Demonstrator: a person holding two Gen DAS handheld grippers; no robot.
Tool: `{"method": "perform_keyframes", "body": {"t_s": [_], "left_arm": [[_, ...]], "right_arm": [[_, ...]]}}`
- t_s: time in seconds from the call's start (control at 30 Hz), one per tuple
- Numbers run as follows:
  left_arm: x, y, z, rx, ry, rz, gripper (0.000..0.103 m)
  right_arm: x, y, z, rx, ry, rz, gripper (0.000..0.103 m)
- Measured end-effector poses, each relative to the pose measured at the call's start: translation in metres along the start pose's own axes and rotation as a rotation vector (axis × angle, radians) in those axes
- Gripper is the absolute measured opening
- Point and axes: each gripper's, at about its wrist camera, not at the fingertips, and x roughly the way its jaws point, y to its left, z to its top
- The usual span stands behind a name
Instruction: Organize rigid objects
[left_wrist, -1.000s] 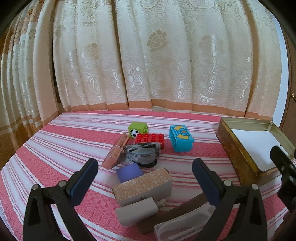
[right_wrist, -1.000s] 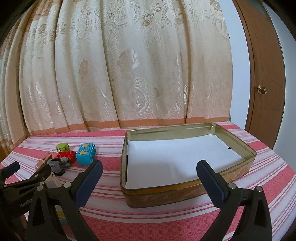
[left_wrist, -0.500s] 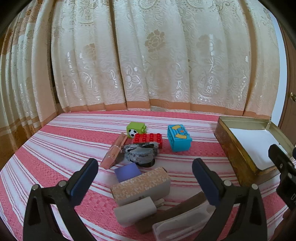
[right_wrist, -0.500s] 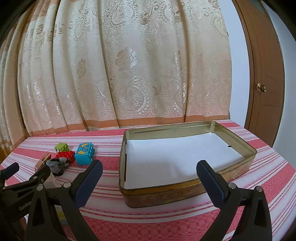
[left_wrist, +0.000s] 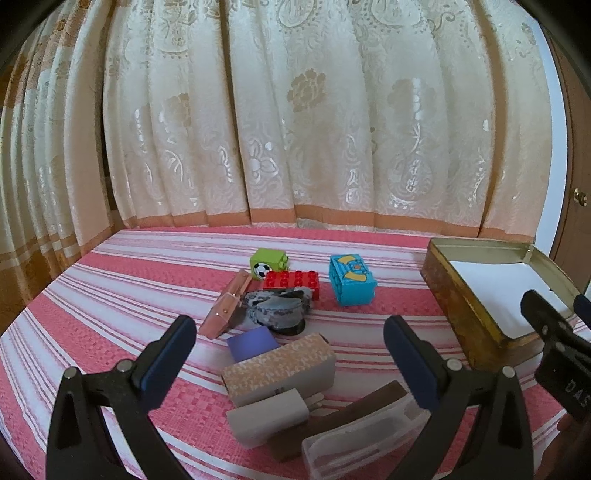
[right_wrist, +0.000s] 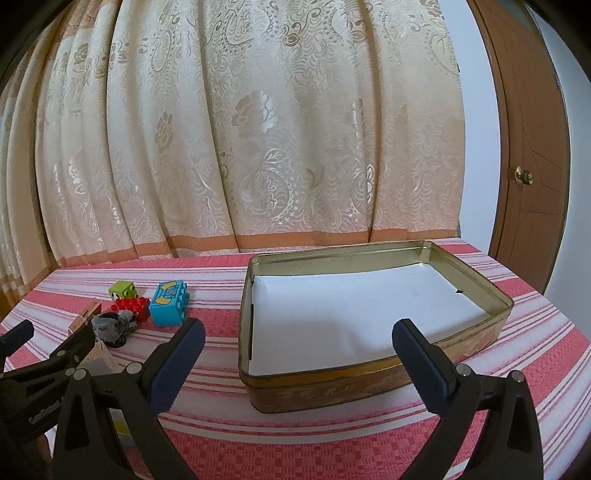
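A pile of small rigid objects lies on the red striped cloth: a patterned orange box (left_wrist: 279, 367), a grey block (left_wrist: 267, 417), a purple block (left_wrist: 253, 344), a grey lump (left_wrist: 277, 310), a pink case (left_wrist: 226, 309), a red brick (left_wrist: 291, 280), a green cube (left_wrist: 269, 260), a blue brick (left_wrist: 351, 278) and a clear case (left_wrist: 354, 443). My left gripper (left_wrist: 288, 350) hangs open above the patterned box, holding nothing. My right gripper (right_wrist: 295, 350) is open and empty in front of the paper-lined gold tin (right_wrist: 369, 384). The tin (left_wrist: 461, 314) stands right of the pile.
A cream curtain (left_wrist: 295, 129) hangs along the table's far edge. A brown door (right_wrist: 528, 147) stands at the right. A dark brown bar (left_wrist: 340, 417) lies under the clear case. The right gripper's body (left_wrist: 557, 354) shows beside the tin in the left wrist view.
Both grippers have shifted slightly; the views drift a little. Nothing on the table has moved, and both grippers stay open.
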Motion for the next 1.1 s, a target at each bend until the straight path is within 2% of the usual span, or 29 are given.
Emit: {"method": "perform_keyframes", "body": {"t_s": [0.23, 0.43, 0.57, 0.7, 0.8, 1.0, 1.1], "left_arm": [[-0.004, 0.0, 0.0, 0.005, -0.006, -0.003, 0.103], [-0.009, 0.013, -0.002, -0.046, -0.007, -0.011, 0.103], [-0.023, 0.038, -0.005, -0.073, -0.026, 0.042, 0.103], [-0.041, 0.074, -0.009, -0.14, -0.055, 0.11, 0.103], [-0.045, 0.097, -0.013, -0.164, -0.029, 0.143, 0.102], [-0.05, 0.117, -0.026, -0.148, -0.011, 0.207, 0.102], [-0.048, 0.123, -0.031, -0.147, 0.016, 0.213, 0.101]], "right_arm": [[0.001, 0.001, 0.0, -0.006, 0.009, -0.002, 0.102], [0.003, 0.001, 0.001, -0.01, 0.017, 0.016, 0.102], [-0.001, 0.008, 0.0, -0.031, 0.002, 0.073, 0.102], [-0.003, 0.017, -0.003, -0.046, 0.027, 0.189, 0.102], [-0.002, 0.024, -0.007, -0.049, 0.066, 0.285, 0.102], [0.001, 0.055, -0.022, -0.09, 0.213, 0.504, 0.102], [0.003, 0.076, -0.029, -0.143, 0.278, 0.549, 0.102]]}}
